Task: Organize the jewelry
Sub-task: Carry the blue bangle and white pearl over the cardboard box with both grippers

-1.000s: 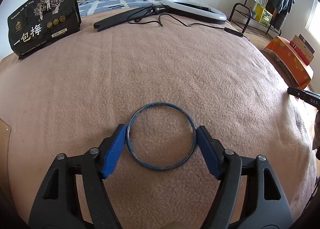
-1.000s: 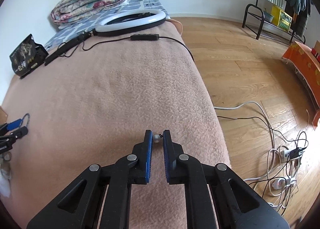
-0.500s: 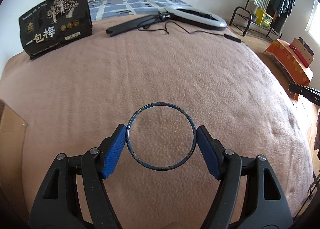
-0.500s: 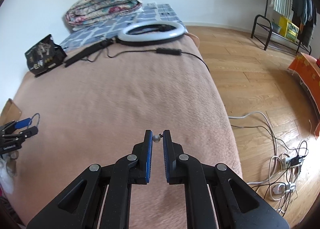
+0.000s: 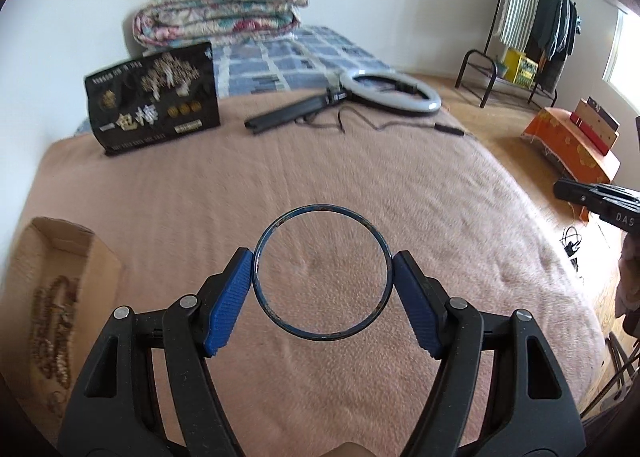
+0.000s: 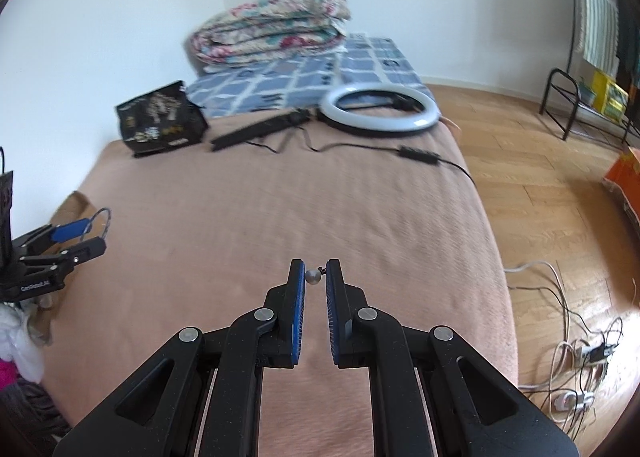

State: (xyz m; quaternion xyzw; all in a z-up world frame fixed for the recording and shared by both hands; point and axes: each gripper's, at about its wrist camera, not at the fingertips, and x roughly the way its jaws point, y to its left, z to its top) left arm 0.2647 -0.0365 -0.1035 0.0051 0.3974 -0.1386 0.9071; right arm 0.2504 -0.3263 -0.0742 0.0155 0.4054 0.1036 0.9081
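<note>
The left tongs (image 5: 322, 289) clamp a thin dark-blue bangle (image 5: 321, 273) across its width, one ribbed blue pad against each side of the ring, so the hoop faces the camera with its open centre showing the pink blanket (image 5: 320, 177) of the bed beneath. What the coming move turns on is the cardboard box (image 5: 52, 277), which sits at the lower left of the left wrist view, well to the left of the bangle and lower in the frame; beaded chains (too blurred to name more closely) lie heaped inside it. The box's long axis runs from the frame's bottom edge up toward the upper left, roughly along the line the tongs point. The right tongs (image 6: 316, 277) are pinched nearly closed on a small silvery bead earring (image 6: 312, 276), held at the very tips over the middle of the blanket. In the right wrist view the left tongs (image 6: 80, 235) appear at the left edge, so I judge the left hand the nearer to the box; the right has the whole blanket to cross.
</note>
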